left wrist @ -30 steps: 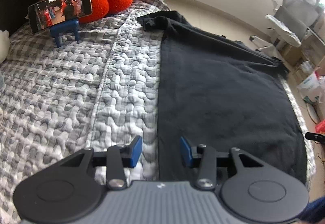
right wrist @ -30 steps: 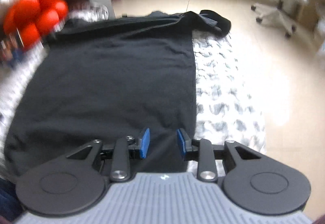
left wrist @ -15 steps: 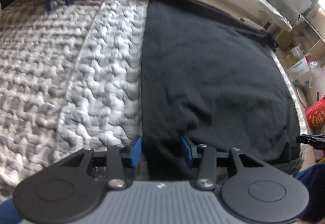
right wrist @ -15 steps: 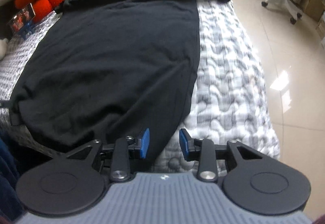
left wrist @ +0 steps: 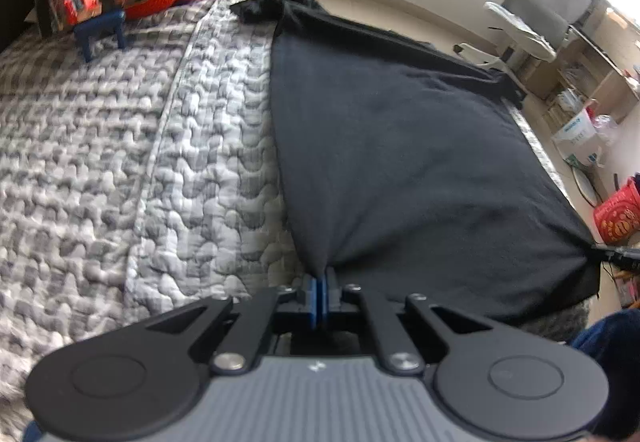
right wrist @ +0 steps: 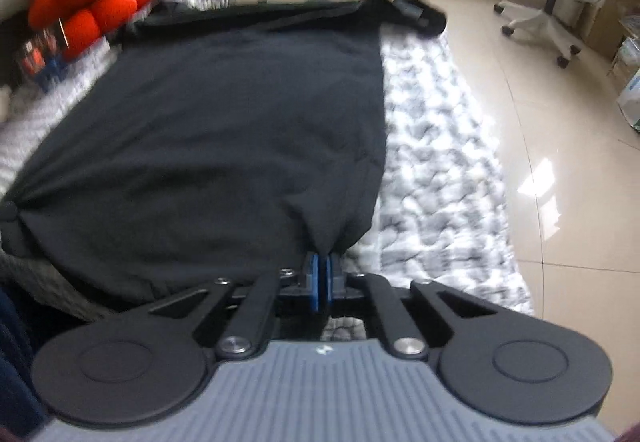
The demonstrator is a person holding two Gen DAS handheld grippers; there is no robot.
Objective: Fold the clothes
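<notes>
Quilted bed (left wrist: 120, 169) carries black shirt (left wrist: 400, 145); my left tool (left wrist: 319, 284) and right tool (right wrist: 319, 274) each pinch a hem corner, jaws just closed.

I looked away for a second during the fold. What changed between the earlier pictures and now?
Both tongs have just closed. The left tongs now pinch the near left corner of the black shirt, and the right tongs pinch the near right corner; the cloth puckers toward each grip. Before, both were open over the hem. The shirt is still spread flat on the quilted bed cover.
</notes>
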